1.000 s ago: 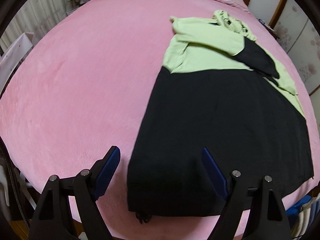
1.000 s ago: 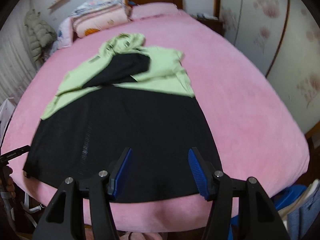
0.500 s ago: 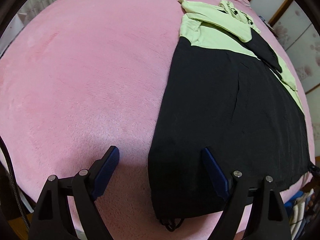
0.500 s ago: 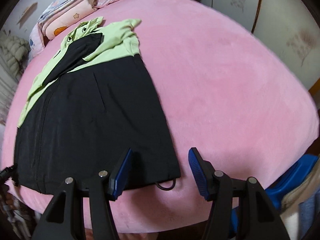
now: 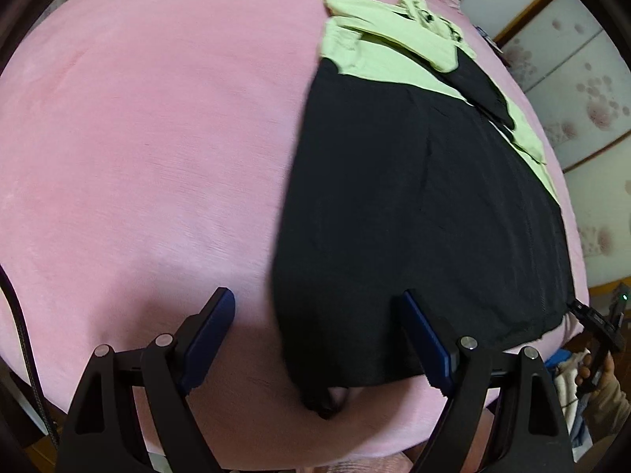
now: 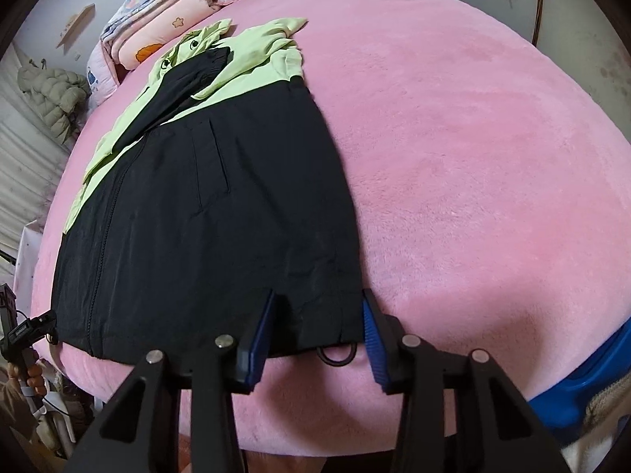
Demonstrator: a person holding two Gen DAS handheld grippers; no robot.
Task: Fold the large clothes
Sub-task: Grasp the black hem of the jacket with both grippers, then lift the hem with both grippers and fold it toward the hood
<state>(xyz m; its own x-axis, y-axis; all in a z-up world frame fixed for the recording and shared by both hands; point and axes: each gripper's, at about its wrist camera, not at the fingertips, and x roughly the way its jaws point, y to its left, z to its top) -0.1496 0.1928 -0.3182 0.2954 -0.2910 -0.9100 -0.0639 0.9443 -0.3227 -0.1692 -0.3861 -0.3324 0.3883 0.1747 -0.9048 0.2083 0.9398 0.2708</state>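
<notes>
The near hem corner under the left gripper (image 5: pixel 317 339) is smeared by blur, and the dark loop below it is probably a drawcord end, though it is hard to make out. The black and lime-green jacket (image 6: pixel 205 213) lies flat on the pink bedspread (image 6: pixel 473 157), hem at the foot edge, hood toward the headboard, sleeves folded across the chest. The left gripper stands wide open astride its own hem corner, not clamped on cloth. The right gripper (image 6: pixel 315 339) is also open, its blue pads flanking the other hem corner, where a cord loop (image 6: pixel 337 354) hangs over the edge. Bare bedspread runs broad on both sides of the jacket. Folded quilts (image 6: pixel 157 27) sit at the head corner, well apart from the hood; a puffy coat (image 6: pixel 55 94) hangs beyond the bed's side edge.
</notes>
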